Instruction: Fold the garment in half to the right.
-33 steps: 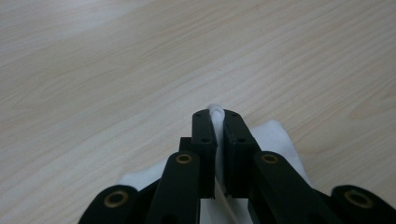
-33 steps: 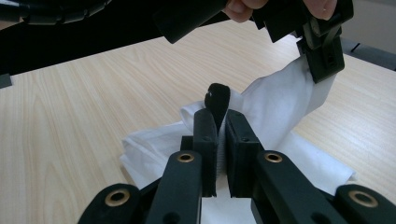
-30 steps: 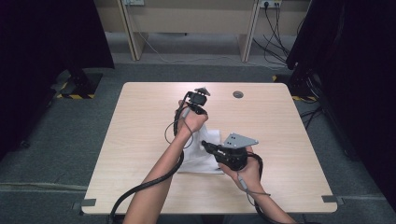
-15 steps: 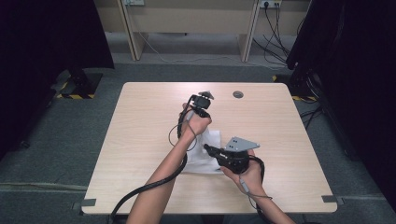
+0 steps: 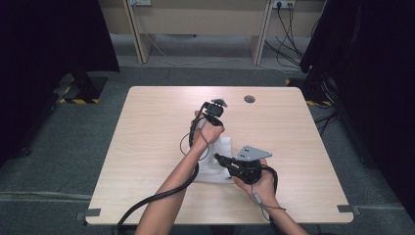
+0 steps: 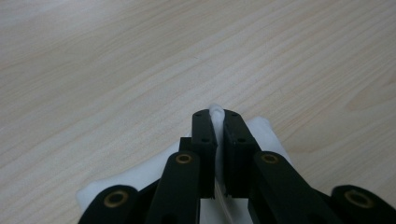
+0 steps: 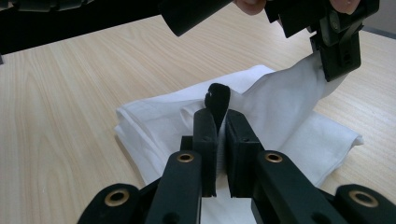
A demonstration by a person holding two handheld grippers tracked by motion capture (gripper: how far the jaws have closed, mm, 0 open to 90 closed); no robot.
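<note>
The left hand-held gripper [image 5: 216, 106] has its jaws pinched together on a corner of the white cloth [image 5: 214, 159]; in the left gripper view a small tuft of fabric [image 6: 216, 111] pokes out past the black tips. It holds that corner raised above the table [image 5: 147, 132], so the top layer slopes up from the rest of the pile, which looks like the way to peel one layer free for folding or unfolding.

The right hand-held gripper [image 5: 219, 157], nearer the person, is likewise clamped on the cloth, low and close to the tabletop. In its own view the fabric [image 7: 154, 116] spreads out just ahead of its jaws in loosely stacked layers, and the left hand-held gripper [image 7: 338, 51] hangs beyond and above with the lifted corner. By my reading, the low grip anchors the pile while the other pulls.

Farther off, a small dark round disc [image 5: 249, 99] sits in the table near its far edge. No brand, label or writing can be read anywhere.
</note>
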